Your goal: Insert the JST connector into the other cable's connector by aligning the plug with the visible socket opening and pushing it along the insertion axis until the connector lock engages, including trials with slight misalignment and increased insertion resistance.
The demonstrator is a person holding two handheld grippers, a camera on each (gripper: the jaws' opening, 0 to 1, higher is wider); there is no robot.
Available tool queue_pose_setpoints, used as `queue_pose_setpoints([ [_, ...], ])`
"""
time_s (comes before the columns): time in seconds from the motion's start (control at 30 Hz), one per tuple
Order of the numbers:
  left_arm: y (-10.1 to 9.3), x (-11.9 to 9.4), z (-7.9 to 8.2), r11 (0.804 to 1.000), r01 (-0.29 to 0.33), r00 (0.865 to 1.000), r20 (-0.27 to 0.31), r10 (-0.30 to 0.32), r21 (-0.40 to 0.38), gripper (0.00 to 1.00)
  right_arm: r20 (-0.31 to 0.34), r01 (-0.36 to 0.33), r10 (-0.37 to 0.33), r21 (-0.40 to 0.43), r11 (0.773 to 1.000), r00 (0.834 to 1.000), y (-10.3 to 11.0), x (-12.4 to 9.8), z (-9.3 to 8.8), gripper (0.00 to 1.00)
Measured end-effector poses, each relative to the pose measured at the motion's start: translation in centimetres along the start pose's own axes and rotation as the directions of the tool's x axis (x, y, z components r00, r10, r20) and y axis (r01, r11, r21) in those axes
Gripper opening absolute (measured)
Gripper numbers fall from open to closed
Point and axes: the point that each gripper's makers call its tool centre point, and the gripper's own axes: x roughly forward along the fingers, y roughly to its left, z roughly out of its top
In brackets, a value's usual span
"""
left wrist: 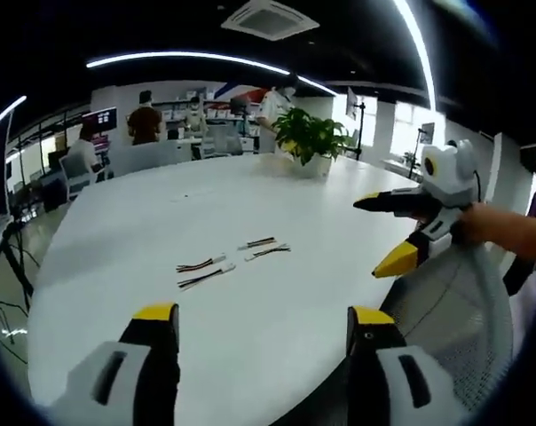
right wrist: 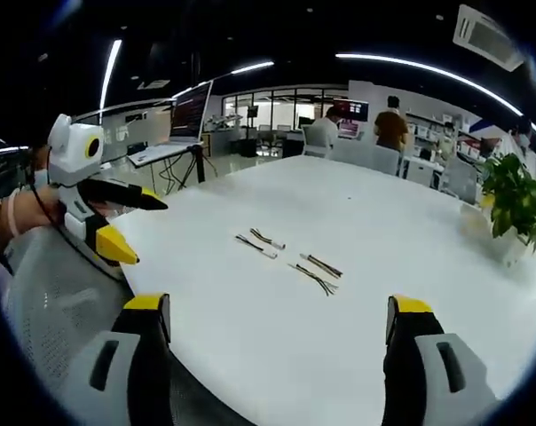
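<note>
Four short wired JST connector cables on large white round table (left wrist: 277,222), near its middle, well apart from both grippers. In left gripper view: two pairs, one pair nearer (left wrist: 204,271), one pair farther right (left wrist: 266,247); each cable with dark and light wires and a pale connector end. In right gripper view: same cables as a left pair (right wrist: 260,242) and a right pair (right wrist: 317,272). Cables within a pair just beside each other; pairs near each other, not touching. Plug and socket types too small to tell. No readable writing or brand marks on cables or table.

Left gripper (left wrist: 261,321): grey jaws with yellow and black tips, spread wide, holding nothing, over table's near edge. Also seen in right gripper view (right wrist: 130,226), at left, held by a hand (right wrist: 6,222), jaws apart.

Right gripper (right wrist: 279,312): same build, jaws spread wide, empty. Seen in left gripper view (left wrist: 388,232) at right, beside table edge.

Grey mesh chair back (left wrist: 454,302) under right gripper. Green potted plant (left wrist: 311,138) at table's far edge. People standing beyond, beside desks and monitors (right wrist: 190,111); screen text unreadable.
</note>
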Motion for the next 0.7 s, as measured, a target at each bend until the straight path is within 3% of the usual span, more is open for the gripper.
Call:
queue_pose_setpoints([
  [0.1,0.1,0.2,-0.4,1.000,0.006,1.000,-0.019,-0.006,-0.031,0.75,0.002,0.002,-0.002,0.012,1.000,1.000,-0.1,0.1,0.0,1.00],
  [0.17,0.2,0.2,-0.5,0.993,0.011,1.000,-0.011,-0.012,-0.116,0.75,0.001,0.008,-0.008,0.016,1.000,1.000,-0.2,0.1,-0.1,1.00],
  [0.3,1.5,0.1,-0.8,0.978,-0.014,1.000,-0.008,0.012,-0.207,0.77,-0.008,0.052,-0.051,0.010,0.999,0.999,-1.1,-0.1,-0.2,1.00],
  [0.33,2.2,0.1,-1.0,0.971,-0.043,0.999,-0.016,0.041,-0.237,0.77,-0.006,0.055,-0.054,0.013,0.998,0.998,-1.1,-0.1,-0.1,1.00],
  [0.47,2.6,0.1,-1.4,0.974,-0.077,0.997,-0.035,0.071,-0.212,0.77,0.022,0.072,-0.073,0.048,0.996,0.997,-1.8,-0.3,0.2,1.00],
  [0.7,1.9,0.5,-2.1,0.986,-0.065,0.995,-0.083,0.052,-0.157,0.76,0.043,0.068,-0.071,0.066,0.995,0.997,-1.8,-0.5,0.6,1.00],
])
